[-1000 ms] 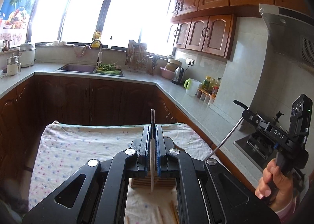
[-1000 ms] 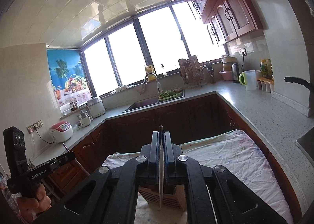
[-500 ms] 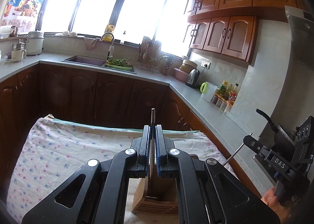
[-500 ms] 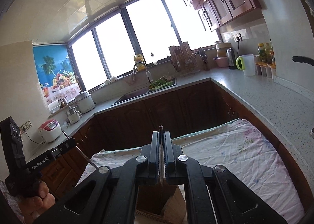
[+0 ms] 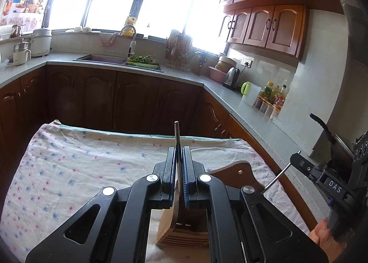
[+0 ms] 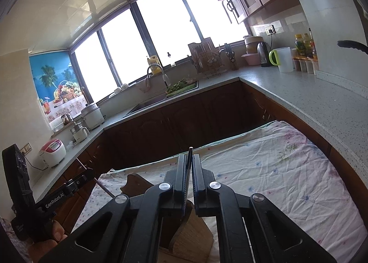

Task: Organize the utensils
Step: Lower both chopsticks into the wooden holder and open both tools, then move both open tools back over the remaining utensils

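My left gripper [image 5: 179, 150] is shut on a thin metal stick [image 5: 176, 130] that stands upright between its pads. Its lower end reaches down toward a slotted wooden block [image 5: 184, 230] on the flowered cloth [image 5: 92, 161]. My right gripper [image 6: 189, 156] is shut on a second thin stick [image 6: 190, 149], right above the same wooden block [image 6: 195, 240]. Each view shows the other tool from the side: the right gripper [image 5: 296, 159] with its stick [image 5: 276, 177], and the left gripper [image 6: 88, 172] with its stick [image 6: 103, 188]. A brown riveted wooden piece [image 5: 239, 173] rises beside the block.
A stone counter [image 5: 243, 111] wraps round behind the table, with a sink [image 5: 101, 58], a kettle [image 5: 231, 75], a green-handled jug [image 5: 250, 93] and bottles [image 5: 273, 94]. A pan handle [image 5: 320, 124] juts out at the right. A hand [image 5: 322, 237] grips the right tool.
Both grippers have come down and forward over the table with their sticks still held. The wooden block now sits closer and larger beneath the jaws.
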`<state>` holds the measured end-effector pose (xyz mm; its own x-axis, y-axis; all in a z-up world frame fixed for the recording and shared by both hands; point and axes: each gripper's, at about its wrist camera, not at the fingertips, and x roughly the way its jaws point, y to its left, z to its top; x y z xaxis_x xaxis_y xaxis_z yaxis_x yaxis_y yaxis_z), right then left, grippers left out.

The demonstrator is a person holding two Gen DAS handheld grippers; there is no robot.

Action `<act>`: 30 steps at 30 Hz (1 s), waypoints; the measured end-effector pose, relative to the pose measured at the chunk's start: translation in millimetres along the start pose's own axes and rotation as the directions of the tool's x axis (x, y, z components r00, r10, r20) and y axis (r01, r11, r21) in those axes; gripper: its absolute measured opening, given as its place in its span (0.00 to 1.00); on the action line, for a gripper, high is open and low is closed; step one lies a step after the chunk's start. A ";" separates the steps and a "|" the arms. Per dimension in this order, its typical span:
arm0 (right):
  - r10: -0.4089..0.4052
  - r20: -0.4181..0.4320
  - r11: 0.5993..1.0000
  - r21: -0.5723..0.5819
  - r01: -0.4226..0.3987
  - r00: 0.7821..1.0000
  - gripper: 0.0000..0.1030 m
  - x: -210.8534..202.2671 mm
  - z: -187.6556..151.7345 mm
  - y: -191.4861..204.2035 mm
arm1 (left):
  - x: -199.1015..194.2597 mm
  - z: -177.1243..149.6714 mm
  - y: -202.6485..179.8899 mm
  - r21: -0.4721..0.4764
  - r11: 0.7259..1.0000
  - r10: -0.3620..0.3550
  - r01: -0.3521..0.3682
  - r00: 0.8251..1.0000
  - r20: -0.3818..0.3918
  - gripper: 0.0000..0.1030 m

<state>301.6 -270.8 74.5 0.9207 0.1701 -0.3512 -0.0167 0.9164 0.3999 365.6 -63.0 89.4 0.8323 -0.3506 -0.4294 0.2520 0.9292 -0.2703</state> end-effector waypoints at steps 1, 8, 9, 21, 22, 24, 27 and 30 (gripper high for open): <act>-0.002 -0.002 1.000 0.002 0.002 1.000 0.05 0.4 0.5 -1.1 | 1.2 0.4 1.5 -0.004 1.000 0.000 0.000 1.000 -0.005 0.05; -0.003 -0.021 1.000 0.024 0.004 1.000 0.10 2.9 0.5 -6.5 | 1.8 -1.8 5.8 -0.011 1.000 0.014 -0.014 1.000 -0.020 0.05; -0.003 -0.025 1.000 0.030 0.003 1.000 0.13 2.8 0.1 -7.0 | 0.3 -1.5 6.0 -0.010 1.000 0.013 -0.014 1.000 -0.019 0.09; 0.039 0.012 0.998 0.045 -0.039 0.999 0.88 -37.7 -6.1 -7.7 | -45.3 -11.8 15.9 -0.014 0.998 0.061 -0.062 0.998 -0.005 0.79; 0.037 0.012 0.998 0.043 -0.037 0.999 0.89 -42.7 -8.6 -7.7 | -50.2 -14.9 17.5 -0.012 0.997 0.071 -0.071 0.997 -0.011 0.80; 0.039 0.006 0.998 0.047 -0.039 0.999 0.94 -53.0 -15.7 -8.3 | -60.5 -23.5 22.0 -0.013 0.996 0.085 -0.085 0.996 -0.022 0.80; 0.040 -0.016 0.998 0.051 -0.039 0.999 0.96 -67.2 -29.1 -10.0 | -76.3 -39.4 31.9 -0.021 0.994 0.104 -0.105 0.993 -0.054 0.81; 0.046 -0.033 0.997 0.062 -0.044 0.998 0.96 -82.2 -46.0 -11.9 | -92.3 -57.1 39.8 -0.029 0.992 0.120 -0.122 0.989 -0.083 0.81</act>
<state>208.3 -279.0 59.6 0.9055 0.2244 -0.3600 -0.0336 0.8839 0.4665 270.6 -0.4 69.1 0.8126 -0.2454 -0.5287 0.1336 0.9613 -0.2408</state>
